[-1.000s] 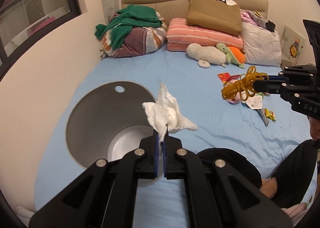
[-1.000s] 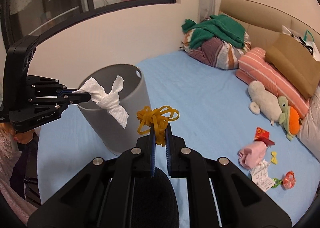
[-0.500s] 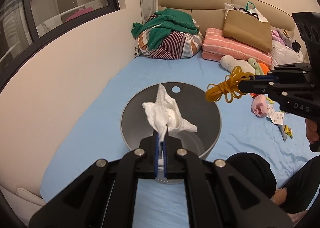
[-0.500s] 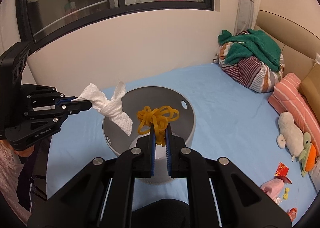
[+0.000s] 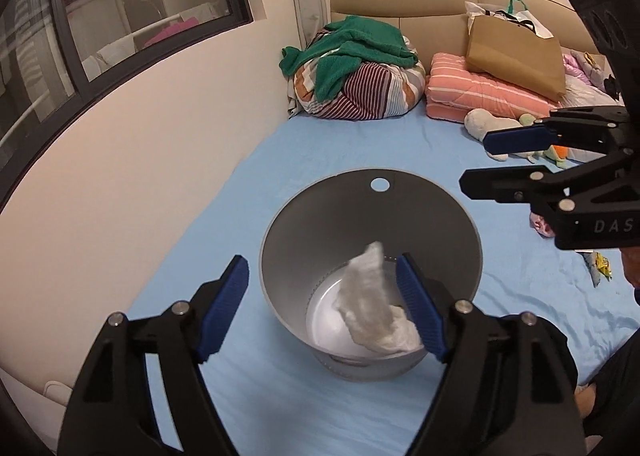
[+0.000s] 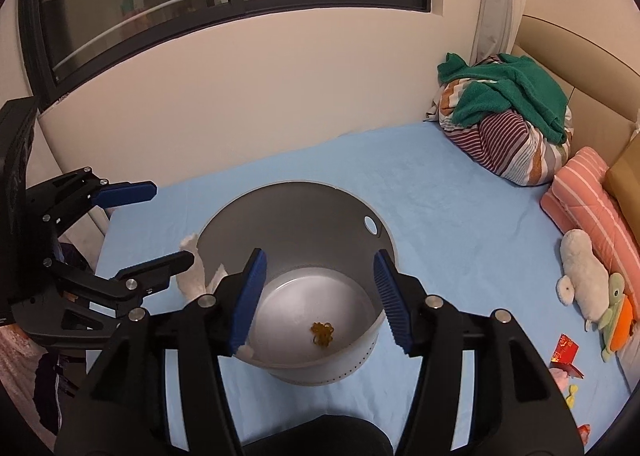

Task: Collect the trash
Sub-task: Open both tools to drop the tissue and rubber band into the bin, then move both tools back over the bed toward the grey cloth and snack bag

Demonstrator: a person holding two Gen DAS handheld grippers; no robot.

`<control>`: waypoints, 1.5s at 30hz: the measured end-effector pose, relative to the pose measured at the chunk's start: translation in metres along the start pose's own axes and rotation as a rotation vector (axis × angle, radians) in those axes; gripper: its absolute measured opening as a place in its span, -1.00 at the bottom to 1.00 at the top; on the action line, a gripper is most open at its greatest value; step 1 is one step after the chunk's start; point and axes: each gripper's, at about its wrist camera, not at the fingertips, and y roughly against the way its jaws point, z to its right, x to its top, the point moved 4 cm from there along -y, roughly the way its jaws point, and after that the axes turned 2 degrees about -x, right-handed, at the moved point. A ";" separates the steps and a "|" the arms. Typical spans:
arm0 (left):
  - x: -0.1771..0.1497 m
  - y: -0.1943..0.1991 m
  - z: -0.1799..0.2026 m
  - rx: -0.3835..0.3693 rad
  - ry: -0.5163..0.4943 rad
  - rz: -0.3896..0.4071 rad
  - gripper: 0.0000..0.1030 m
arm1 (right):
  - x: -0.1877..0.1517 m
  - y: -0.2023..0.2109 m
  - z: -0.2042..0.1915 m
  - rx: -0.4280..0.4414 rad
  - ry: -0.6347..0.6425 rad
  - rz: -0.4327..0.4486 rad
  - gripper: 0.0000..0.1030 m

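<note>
A grey round bin (image 5: 360, 223) stands on the blue bed sheet. My left gripper (image 5: 322, 308) hovers over its near rim, jaws opening, pads touching nothing. A white crumpled tissue (image 5: 372, 308) is loose and blurred below them, dropping into the bin. In the right wrist view the tissue (image 6: 192, 276) shows at the bin's (image 6: 300, 223) left rim, partly behind the left gripper (image 6: 170, 223). My right gripper (image 6: 320, 296) is above the bin with its jaws opening and nothing between them. A yellow rubber-band bundle (image 6: 322, 334) lies on the bin's floor. From the left wrist, the right gripper (image 5: 480, 161) shows at the right.
Loose bits lie on the sheet to the right: a red packet (image 6: 566, 348), a pink item (image 5: 538, 221), a snack wrapper (image 5: 600, 268). Plush toys (image 6: 580, 272), a striped pillow (image 5: 480, 95) and a bedding bundle (image 5: 360, 83) line the headboard. The wall runs along the left.
Both grippers came over the bin and opened. The tissue left the left gripper and is falling; the rubber-band bundle left the right gripper and now lies in the bin.
</note>
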 end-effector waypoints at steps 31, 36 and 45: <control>0.006 0.004 0.270 -0.394 -0.340 0.060 0.56 | -0.275 0.232 0.199 -0.599 -0.467 0.012 0.09; -0.004 -0.010 0.325 -0.459 -0.376 0.027 0.56 | -0.330 0.255 0.228 -0.698 -0.541 -0.006 0.14; -0.026 -0.047 0.418 -0.526 -0.446 -0.060 0.56 | -0.403 0.258 0.275 -0.762 -0.631 -0.055 0.15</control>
